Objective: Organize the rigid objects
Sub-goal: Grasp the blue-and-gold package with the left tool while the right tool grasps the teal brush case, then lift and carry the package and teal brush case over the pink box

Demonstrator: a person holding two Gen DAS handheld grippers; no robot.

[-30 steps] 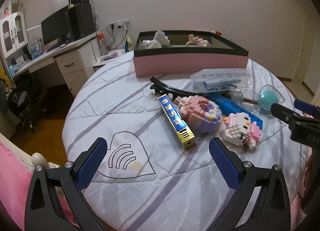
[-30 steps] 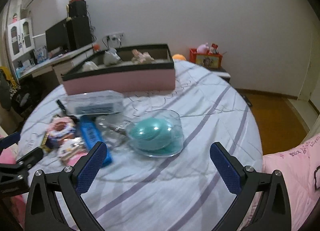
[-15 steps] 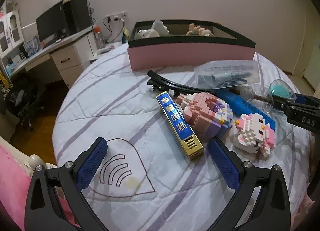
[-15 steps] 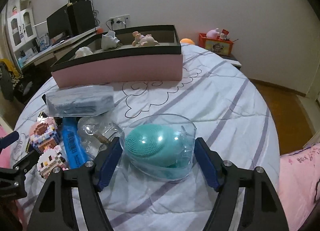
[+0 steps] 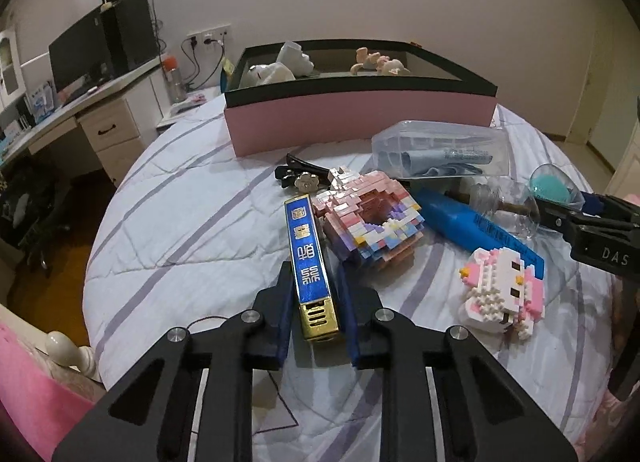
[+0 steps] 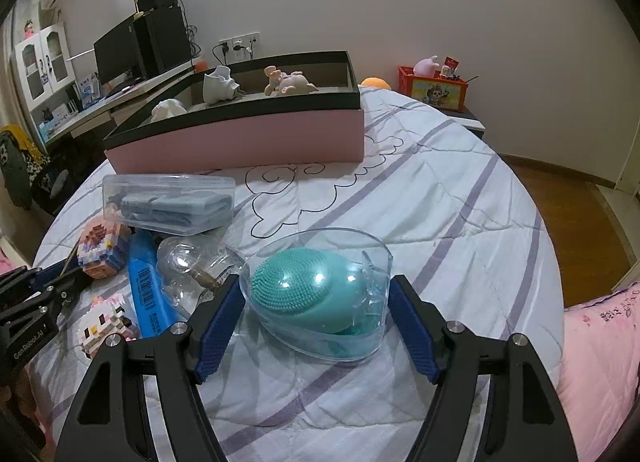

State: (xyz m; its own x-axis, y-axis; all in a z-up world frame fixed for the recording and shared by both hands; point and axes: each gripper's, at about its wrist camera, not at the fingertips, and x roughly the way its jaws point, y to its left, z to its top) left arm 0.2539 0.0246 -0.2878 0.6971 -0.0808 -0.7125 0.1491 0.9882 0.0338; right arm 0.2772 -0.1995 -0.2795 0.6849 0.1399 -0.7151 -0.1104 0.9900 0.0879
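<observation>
Far across the bed [image 6: 460,198], the pink box [image 6: 240,138] holds small figurines. The left gripper [image 5: 316,314] is clamped on the near end of the blue-and-gold harmonica [image 5: 310,262]. The right gripper [image 6: 316,326], jaws half closed, presses both sides of the clear case [image 6: 372,326] containing a teal brush [image 6: 304,286].

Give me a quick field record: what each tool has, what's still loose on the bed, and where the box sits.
left tool: shut on the blue and gold bar, near its gold end
right tool: pads against both sides of the clear case with the teal brush inside
loose on bed: two brick figures, blue tube, clear lidded box, black hair clip
pink box: far side of the pile, open, a few figurines inside
lift: neither item visibly raised
</observation>
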